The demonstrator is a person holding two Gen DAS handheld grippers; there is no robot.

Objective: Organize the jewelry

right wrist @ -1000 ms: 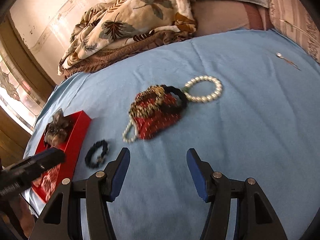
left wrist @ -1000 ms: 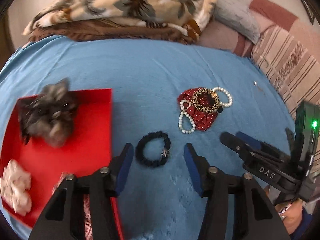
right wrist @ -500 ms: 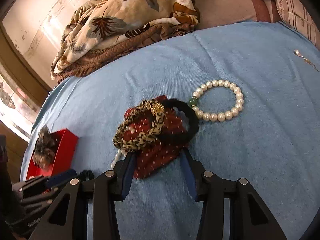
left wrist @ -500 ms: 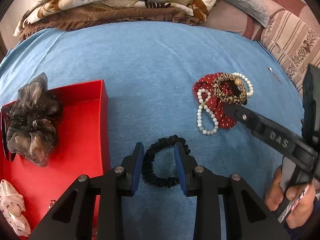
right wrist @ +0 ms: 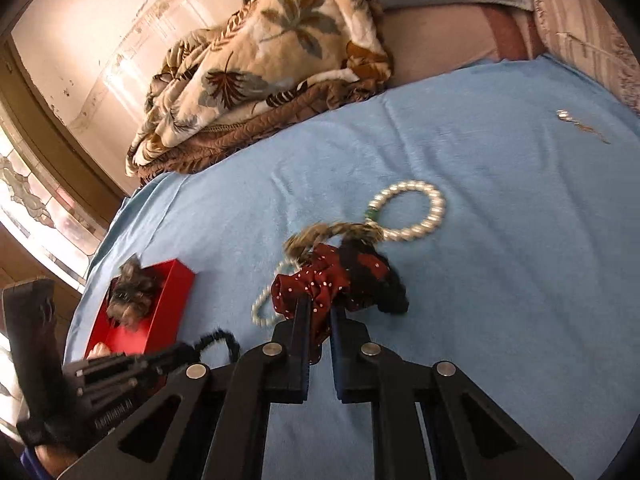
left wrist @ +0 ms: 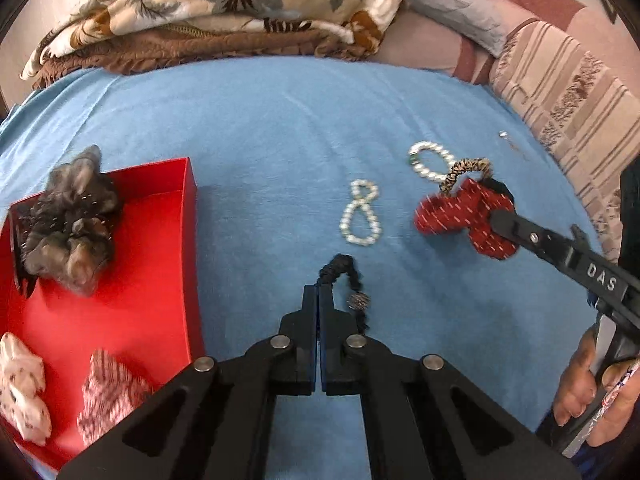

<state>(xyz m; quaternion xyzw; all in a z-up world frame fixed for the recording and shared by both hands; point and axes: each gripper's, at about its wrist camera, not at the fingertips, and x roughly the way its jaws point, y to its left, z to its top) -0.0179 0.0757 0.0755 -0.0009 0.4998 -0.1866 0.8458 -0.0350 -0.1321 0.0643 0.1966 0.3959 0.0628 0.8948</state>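
Observation:
My left gripper (left wrist: 318, 294) is shut on a black beaded bracelet (left wrist: 349, 276) and holds it just above the blue sheet. My right gripper (right wrist: 319, 306) is shut on a red dotted scrunchie (right wrist: 320, 280) and lifts it, with a leopard-print band (right wrist: 332, 232) and a black band (right wrist: 390, 292) hanging on it. In the left wrist view the scrunchie (left wrist: 460, 212) hangs from the right gripper's fingers (left wrist: 520, 230). A small pearl bracelet (left wrist: 360, 216) twisted into a figure eight lies on the sheet. A larger pearl bracelet (right wrist: 416, 216) lies behind.
A red box (left wrist: 160, 240) at the left holds a grey scrunchie (left wrist: 68, 220), a white dotted one (left wrist: 22, 392) and a striped one (left wrist: 106, 392). A folded floral blanket (left wrist: 224, 4) and pillows (left wrist: 560, 80) border the bed. A small silver piece (right wrist: 576, 122) lies far right.
Both grippers have shut: the left on the black bracelet, the right on the red scrunchie. The scrunchie has risen off the small pearl bracelet, which now lies alone.

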